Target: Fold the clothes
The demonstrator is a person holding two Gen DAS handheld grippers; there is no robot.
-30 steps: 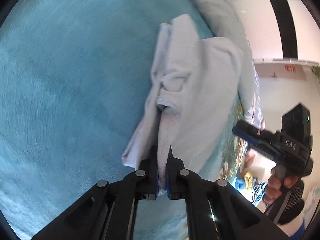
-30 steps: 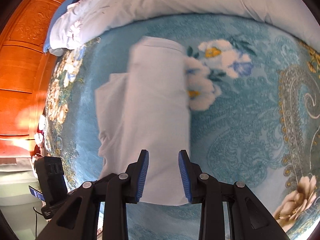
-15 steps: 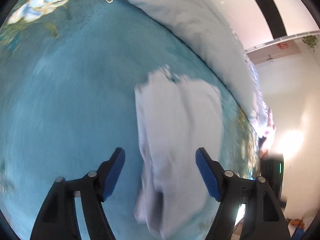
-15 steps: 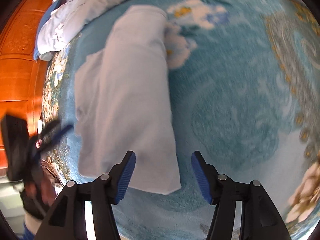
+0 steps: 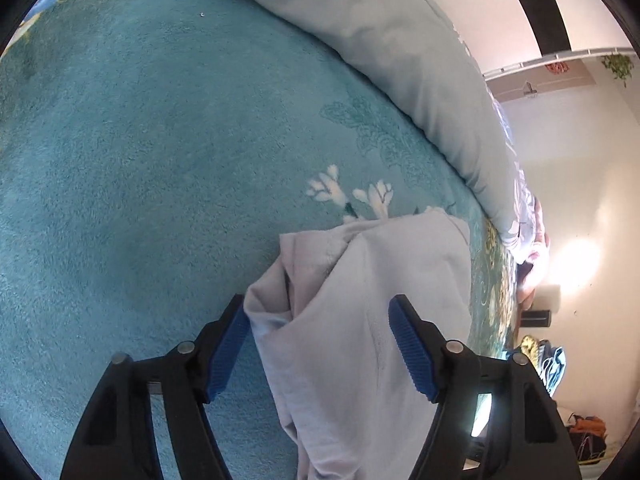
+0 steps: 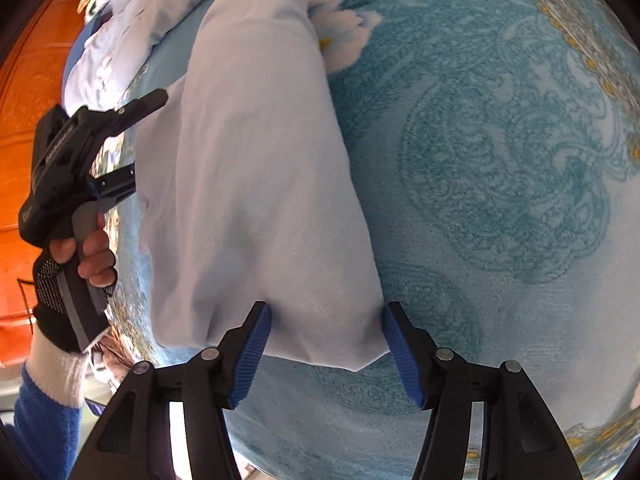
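Observation:
A pale, whitish garment (image 5: pixel 372 280) lies folded into a long strip on the teal blanket (image 5: pixel 140 160). My left gripper (image 5: pixel 320 328) hovers over its rumpled end. The jaws stand wide and are closing, with cloth below and between them; the pads do not squeeze it. In the right wrist view the garment (image 6: pixel 256 160) runs away from me, smooth on top. My right gripper (image 6: pixel 324 320) straddles its near end, jaws wide and closing, blue pads beside the cloth's two corners. The left gripper (image 6: pixel 136 140) shows at the strip's left edge, held in a gloved hand (image 6: pixel 80 256).
A pale duvet (image 5: pixel 400 40) is bunched along the far side of the bed. An orange wooden headboard (image 6: pixel 24 80) stands at the left. The flowered blanket (image 6: pixel 500 160) stretches to the right of the garment. Clothes and bags lie on the floor (image 5: pixel 552 360) past the bed's edge.
The left gripper let go of the fold it pinched, opened wide and slid along the garment. The right gripper opened wider and sank closer to the garment's near end.

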